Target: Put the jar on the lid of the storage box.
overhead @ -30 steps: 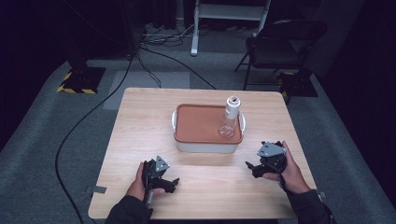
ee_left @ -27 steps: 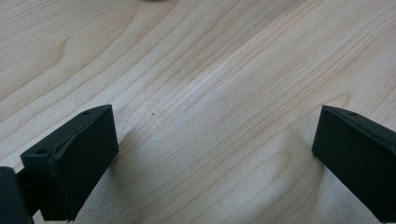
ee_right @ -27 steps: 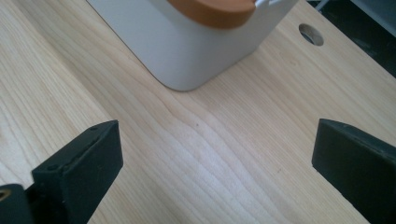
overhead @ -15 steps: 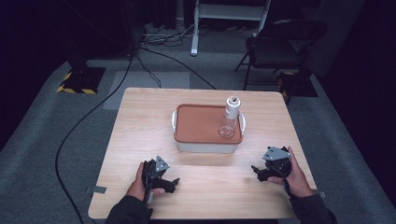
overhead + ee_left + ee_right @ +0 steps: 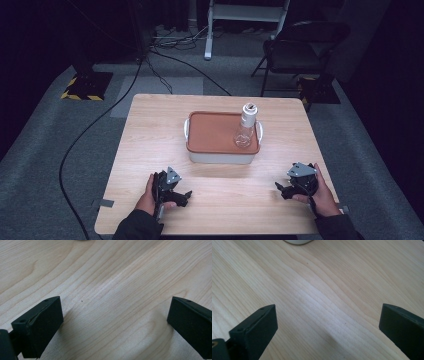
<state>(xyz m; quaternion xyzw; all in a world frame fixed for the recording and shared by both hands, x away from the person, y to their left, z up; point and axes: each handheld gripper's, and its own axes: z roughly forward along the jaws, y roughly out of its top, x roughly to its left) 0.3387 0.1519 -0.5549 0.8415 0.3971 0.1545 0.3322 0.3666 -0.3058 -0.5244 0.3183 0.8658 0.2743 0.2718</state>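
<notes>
— While your left gripper [image 5: 186, 195] rests low on the table [image 5: 150, 130], its jaws are spread wide over bare wood, pinching nothing.

— And your right gripper [image 5: 280, 188]?

— Same story: jaws wide apart, empty, down near the front right edge. Both sit well apart from the container.

— Where's the bottle?

— Your clear bottle [image 5: 244, 131] stands upright on the orange lid [image 5: 215, 132] of the white container [image 5: 220, 157], toward its right end, mid-table.

Black chair [image 5: 300, 47] behind table, cables [image 5: 165, 60] on grey floor, hazard-striped base [image 5: 82, 90]
</notes>
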